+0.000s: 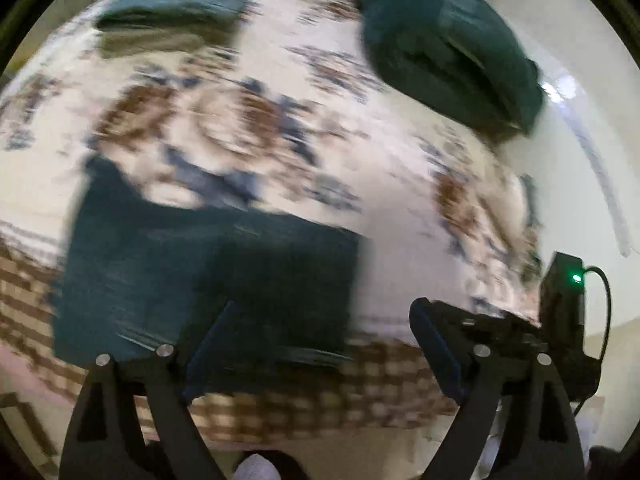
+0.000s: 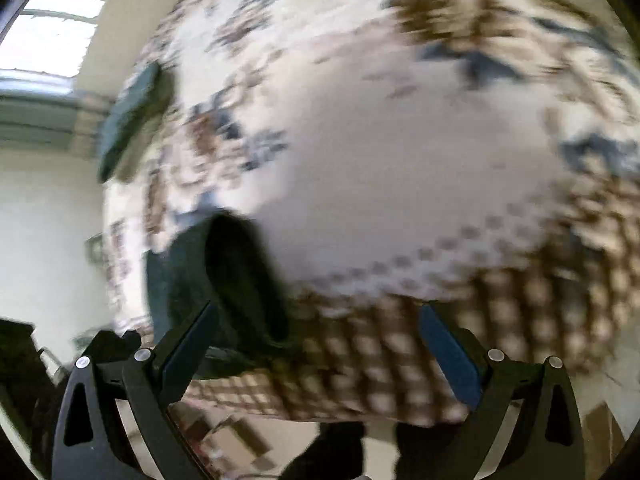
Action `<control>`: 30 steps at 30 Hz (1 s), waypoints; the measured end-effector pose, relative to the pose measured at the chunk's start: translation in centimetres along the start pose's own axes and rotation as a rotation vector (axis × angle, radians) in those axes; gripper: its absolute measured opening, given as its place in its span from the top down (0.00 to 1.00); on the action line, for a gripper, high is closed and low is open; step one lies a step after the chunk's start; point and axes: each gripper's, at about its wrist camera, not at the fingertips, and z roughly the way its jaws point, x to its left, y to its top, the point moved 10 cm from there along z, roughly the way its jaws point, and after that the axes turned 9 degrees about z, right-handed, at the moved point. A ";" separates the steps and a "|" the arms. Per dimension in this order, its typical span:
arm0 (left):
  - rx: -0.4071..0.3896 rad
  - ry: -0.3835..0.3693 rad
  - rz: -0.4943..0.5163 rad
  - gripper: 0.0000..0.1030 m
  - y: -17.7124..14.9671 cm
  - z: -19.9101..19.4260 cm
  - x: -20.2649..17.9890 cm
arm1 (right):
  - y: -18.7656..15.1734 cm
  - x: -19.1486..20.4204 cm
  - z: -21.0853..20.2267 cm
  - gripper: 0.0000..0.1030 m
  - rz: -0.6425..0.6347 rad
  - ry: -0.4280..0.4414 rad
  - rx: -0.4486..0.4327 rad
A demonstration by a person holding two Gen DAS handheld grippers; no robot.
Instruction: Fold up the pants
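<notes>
Dark teal pants lie folded into a flat rectangle near the front edge of a bed with a floral sheet. My left gripper is open and empty, above the folded pants' near right part. In the right wrist view the same pants show as a dark blurred shape at the lower left. My right gripper is open and empty, over the sheet's checked border, to the right of the pants. Both views are blurred by motion.
A stack of folded dark clothes sits at the bed's far left, also in the right wrist view. A heap of dark teal garments lies at the far right. The other gripper's body shows at the right. The floor lies below the bed edge.
</notes>
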 end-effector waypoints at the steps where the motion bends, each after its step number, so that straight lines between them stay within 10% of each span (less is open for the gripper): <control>1: 0.002 0.084 -0.013 0.15 0.6 -0.6 3.3 | 0.0 1.0 1.1 0.01 -0.010 0.038 0.024; 6: 0.044 0.307 -0.080 0.15 0.7 -0.8 15.2 | -0.2 5.1 7.1 0.01 0.029 0.193 0.154; 11: 0.113 0.322 -0.175 0.15 -0.2 1.5 21.7 | -0.5 5.4 12.5 0.06 0.109 0.215 0.262; 13: 0.134 0.295 -0.197 0.15 -0.7 2.4 22.5 | -0.6 6.0 12.5 0.60 0.113 0.248 0.250; 15: 0.144 0.270 -0.210 0.15 -0.9 2.7 22.6 | -0.6 6.3 11.5 0.90 0.070 0.204 0.205; 23: 0.206 0.172 -0.227 0.15 -1.2 5.9 21.4 | 1.5 3.8 8.5 0.87 0.066 0.098 0.144; 26: 0.250 0.181 -0.226 0.14 -2.3 7.4 21.8 | 1.6 1.4 9.9 0.39 0.035 -0.055 0.183; 30: 0.236 0.152 -0.267 0.14 -2.9 6.6 21.9 | 1.1 1.9 7.5 0.33 0.082 0.003 0.164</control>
